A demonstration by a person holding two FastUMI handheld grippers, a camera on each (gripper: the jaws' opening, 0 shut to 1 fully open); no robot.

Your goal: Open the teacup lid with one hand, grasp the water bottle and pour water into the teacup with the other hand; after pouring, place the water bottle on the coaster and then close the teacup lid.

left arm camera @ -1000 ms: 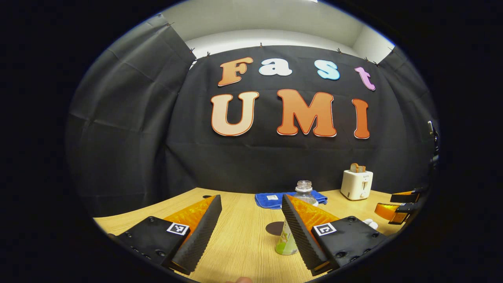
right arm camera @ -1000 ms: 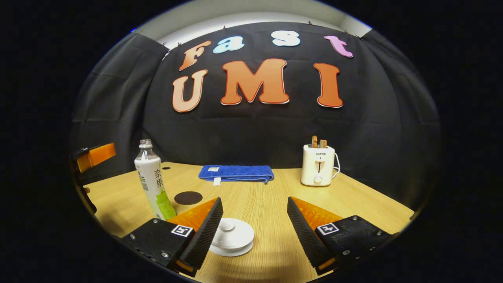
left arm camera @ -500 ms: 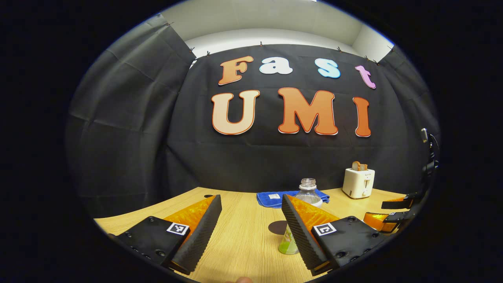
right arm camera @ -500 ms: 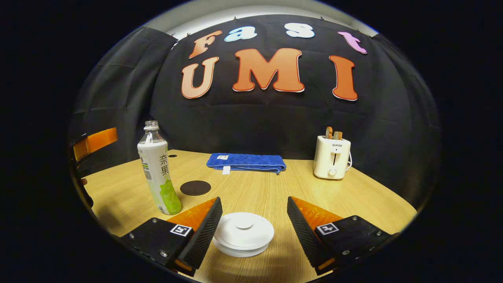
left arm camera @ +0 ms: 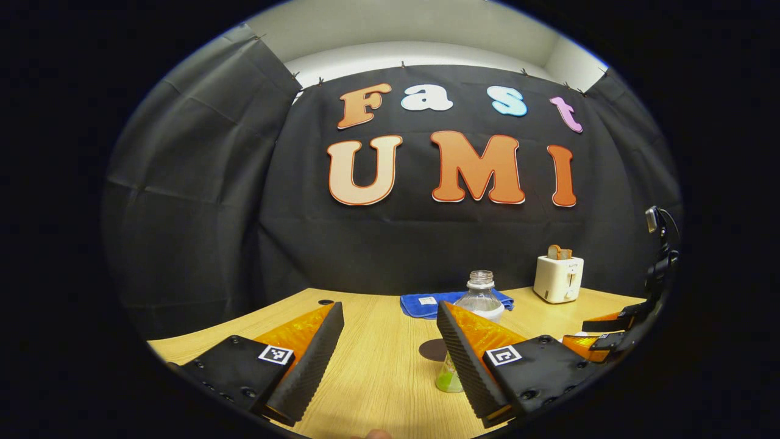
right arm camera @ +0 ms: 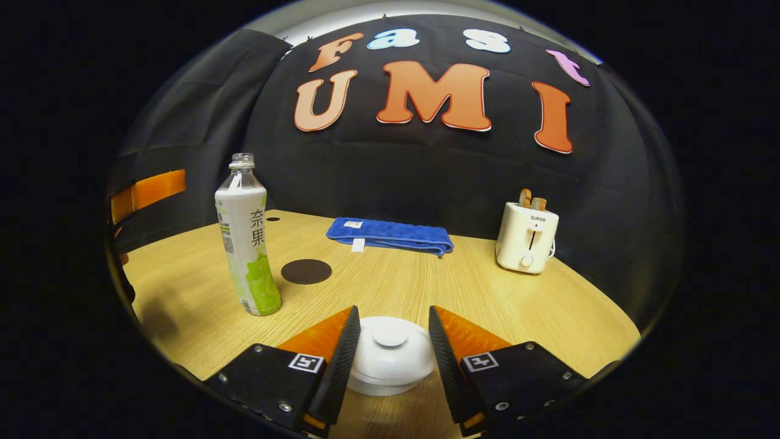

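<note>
A white lidded teacup (right arm camera: 390, 366) sits on the table right in front of my right gripper (right arm camera: 393, 312). Its jaws have narrowed to either side of the lid's knob (right arm camera: 390, 334), with small gaps left on both sides, so it is open. The uncapped water bottle (right arm camera: 247, 244) with a white and green label stands upright at the left, beside the dark round coaster (right arm camera: 306, 271). My left gripper (left arm camera: 388, 308) hangs open over the table; the bottle (left arm camera: 481, 299) stands just behind its right finger, near the coaster (left arm camera: 431, 349). The right gripper (left arm camera: 600, 332) shows at the far right.
A folded blue towel (right arm camera: 390, 235) lies at the back of the wooden table (right arm camera: 487, 305). At the back right stands a white toaster (right arm camera: 527, 238) with toast in it. The left gripper's finger (right arm camera: 149, 189) shows at the left edge.
My right gripper has come down and forward over the teacup and narrowed its jaws around the lid knob. The left gripper has edged slightly toward the bottle, still wide open.
</note>
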